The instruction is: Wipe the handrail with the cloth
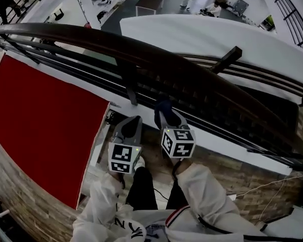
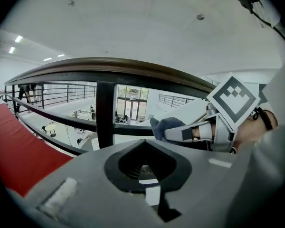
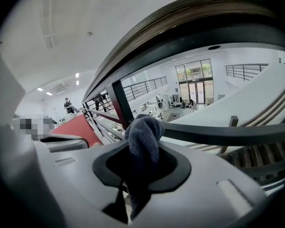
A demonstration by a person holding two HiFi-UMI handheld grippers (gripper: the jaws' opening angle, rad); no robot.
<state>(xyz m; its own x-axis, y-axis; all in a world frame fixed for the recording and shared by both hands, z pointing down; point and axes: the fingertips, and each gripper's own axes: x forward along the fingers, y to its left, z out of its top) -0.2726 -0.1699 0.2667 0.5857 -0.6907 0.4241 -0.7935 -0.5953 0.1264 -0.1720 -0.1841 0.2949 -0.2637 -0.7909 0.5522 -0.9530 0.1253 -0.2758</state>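
Right fingers [image 3: 190, 189] are clamped on the cloth [image 3: 143, 136], and it's a good firm bite. The dark blue fabric is bunched into a knob that pokes out past the tips, which looks like the point of that hold: a padded end to rub with, so no hard plastic meets the wood. Over on the left, the fingers [image 2: 85, 184] are pressed together with nothing between them. That left gripper [image 1: 133, 122] sits low, just beside the right gripper [image 1: 164, 114], most likely a spare kept out of the way.

The handrail [image 1: 141, 47] is a dark wooden curve sweeping across the balcony, with a black post [image 1: 129, 79] under it. The cloth is below the rail and near it. From the right gripper view there's open space between them, so no contact and no wiping yet. The right gripper angles up toward the rail's underside, lined up for the approach. By my read, it needs to lift and press the knob onto the wood, then run along the curve.
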